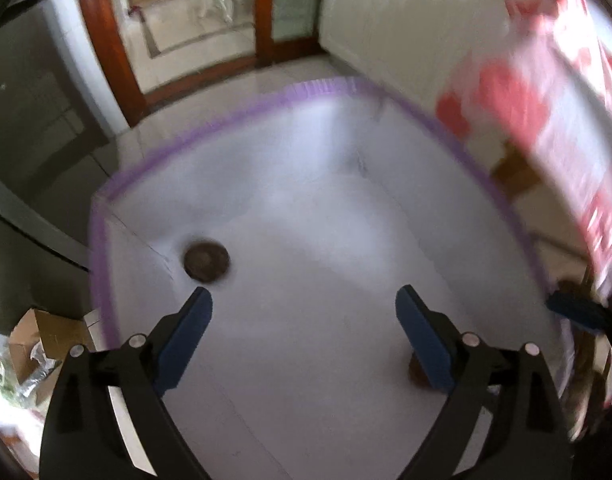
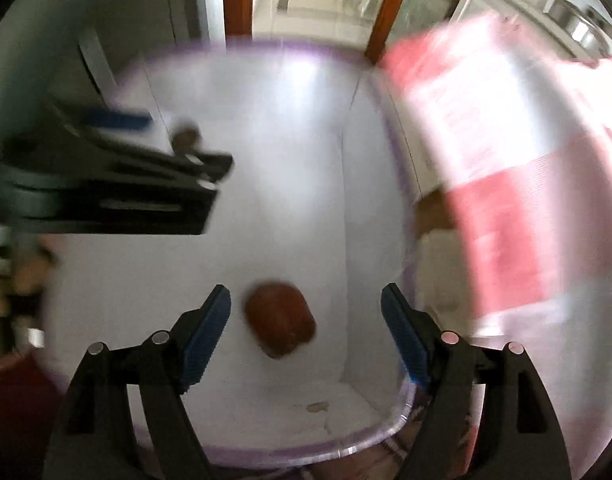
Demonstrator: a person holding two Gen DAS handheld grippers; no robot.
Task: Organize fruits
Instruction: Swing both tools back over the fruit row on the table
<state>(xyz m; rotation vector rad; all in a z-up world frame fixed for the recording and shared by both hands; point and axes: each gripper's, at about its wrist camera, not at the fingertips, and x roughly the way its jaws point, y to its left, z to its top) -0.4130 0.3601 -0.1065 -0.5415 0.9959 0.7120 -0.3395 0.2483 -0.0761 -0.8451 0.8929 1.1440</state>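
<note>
- The white bin (image 2: 290, 184) with the purple rim holds 2 fruits that I can count: 1 reddish-brown fruit (image 2: 280, 317) lying on its floor between my right fingers without touching either, and 1 smaller dark brown fruit (image 1: 206, 259) near the bin's far-left corner.
- My right gripper (image 2: 306, 320) is spread wide, nothing clamped in it.
- My left gripper (image 1: 304, 320) is likewise spread wide and empty, hovering over the bin's bare floor.
- In the left view, the reddish fruit is mostly hidden behind my right-hand pad; only a brown sliver shows.
- A red-and-white plastic bag (image 2: 501, 184) hangs beside the bin's right wall, too blurred to read or see into.
- A cardboard box (image 1: 46, 336) sits on the floor outside the bin, cut off at the frame edge.
- Small pale scraps (image 2: 317, 407) lie on the bin floor; I cannot tell what they are.
</note>
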